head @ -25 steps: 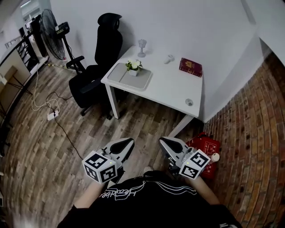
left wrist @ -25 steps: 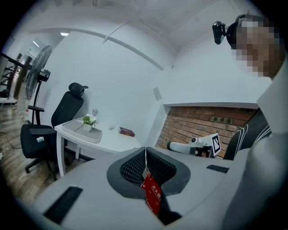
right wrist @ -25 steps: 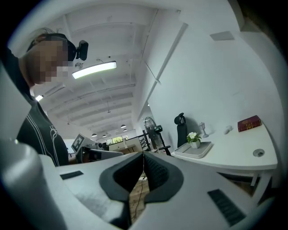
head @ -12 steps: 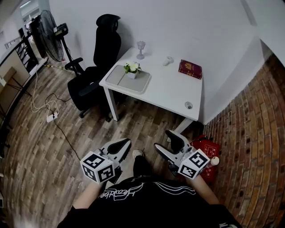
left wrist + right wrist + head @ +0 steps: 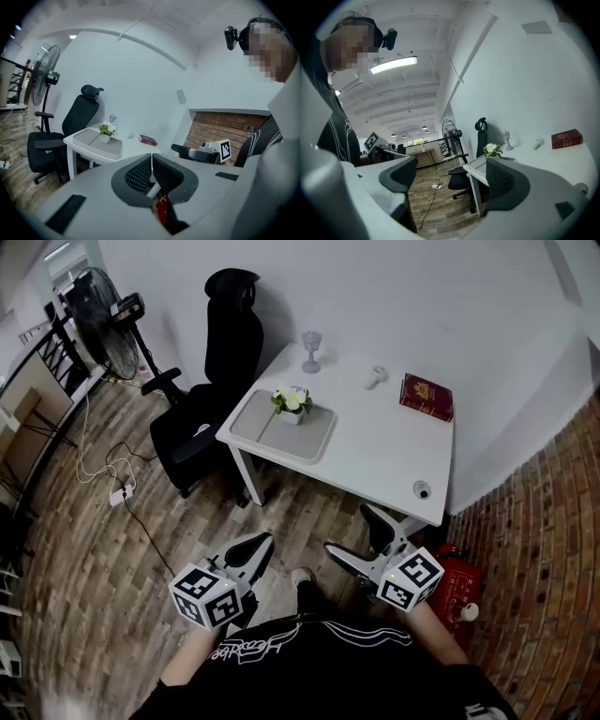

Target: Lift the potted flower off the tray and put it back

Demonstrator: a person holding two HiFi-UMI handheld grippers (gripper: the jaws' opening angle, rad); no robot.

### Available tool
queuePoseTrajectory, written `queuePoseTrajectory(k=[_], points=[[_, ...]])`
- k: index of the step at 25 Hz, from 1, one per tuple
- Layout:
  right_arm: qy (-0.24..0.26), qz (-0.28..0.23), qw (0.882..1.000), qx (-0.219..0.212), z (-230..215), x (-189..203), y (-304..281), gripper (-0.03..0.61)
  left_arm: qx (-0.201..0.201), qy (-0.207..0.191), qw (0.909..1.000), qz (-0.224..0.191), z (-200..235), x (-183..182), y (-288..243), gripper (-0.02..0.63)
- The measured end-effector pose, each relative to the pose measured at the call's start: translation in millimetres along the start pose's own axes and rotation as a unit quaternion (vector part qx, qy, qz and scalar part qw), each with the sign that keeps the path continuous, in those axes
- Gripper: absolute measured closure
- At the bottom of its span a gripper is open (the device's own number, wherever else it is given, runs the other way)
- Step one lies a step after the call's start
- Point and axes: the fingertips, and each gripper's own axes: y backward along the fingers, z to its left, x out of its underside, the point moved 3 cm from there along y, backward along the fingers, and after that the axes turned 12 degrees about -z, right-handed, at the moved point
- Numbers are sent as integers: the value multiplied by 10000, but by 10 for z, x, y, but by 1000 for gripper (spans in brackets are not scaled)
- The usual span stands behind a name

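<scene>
Potted flower [image 5: 292,401] on tray [image 5: 279,435], well ahead of and between clenched left gripper [image 5: 261,545] and empty right gripper [image 5: 361,538], whose jaws are opening.

I can't tell what the small white thing [image 5: 375,378] beside the book [image 5: 427,397] is, nor the round thing [image 5: 422,489] at the table's [image 5: 375,442] near corner. The book's cover print is too small to read.

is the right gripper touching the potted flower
Apart. Head view shows the right gripper, jaws opening with nothing between them, over the floor, short of the table; the potted flower sits on the tray.
</scene>
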Motion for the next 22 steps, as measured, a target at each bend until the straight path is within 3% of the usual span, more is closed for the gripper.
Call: queuePoseTrajectory(k=[13,22], points=[[44,435,9990,-75,-1174,20,-1300,71,-231,124,9997,4,1072,-505,-1160,580],[91,829,9962,255,-1634,301,-1921,69,-375,157,9992,-9,1598,-687,-1393,578]])
